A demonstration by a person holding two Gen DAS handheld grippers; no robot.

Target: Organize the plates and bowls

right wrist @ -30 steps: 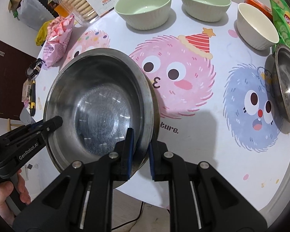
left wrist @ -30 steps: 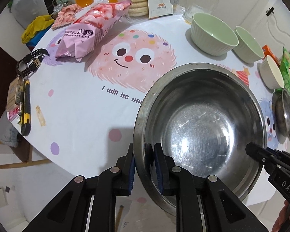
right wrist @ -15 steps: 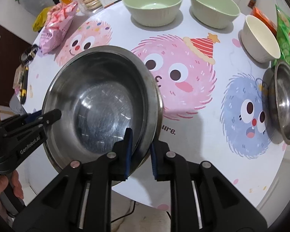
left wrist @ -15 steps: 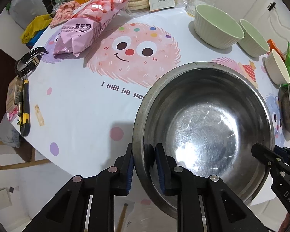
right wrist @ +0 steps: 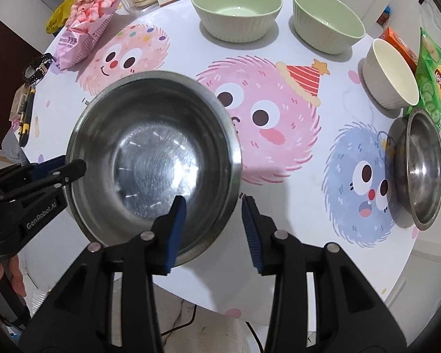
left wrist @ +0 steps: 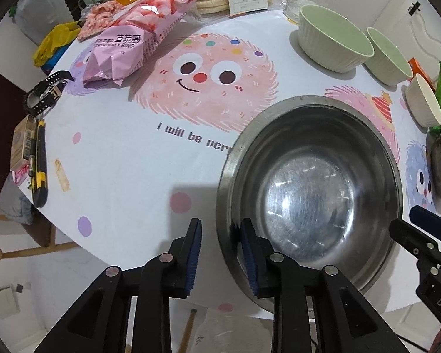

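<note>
The large round stainless-steel bowl sits mouth-up near the round counter's front edge. The left tongs and right tongs have just been opening, released, each straddling the rim untouched. Tablecloth print reads "I will be ver"; the pink bag reads "STRAWBERRY RING".

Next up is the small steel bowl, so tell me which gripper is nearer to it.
Right. The right gripper straddles the big steel bowl's rim on the side facing the small steel bowl; the left gripper is at the opposite rim.
</note>
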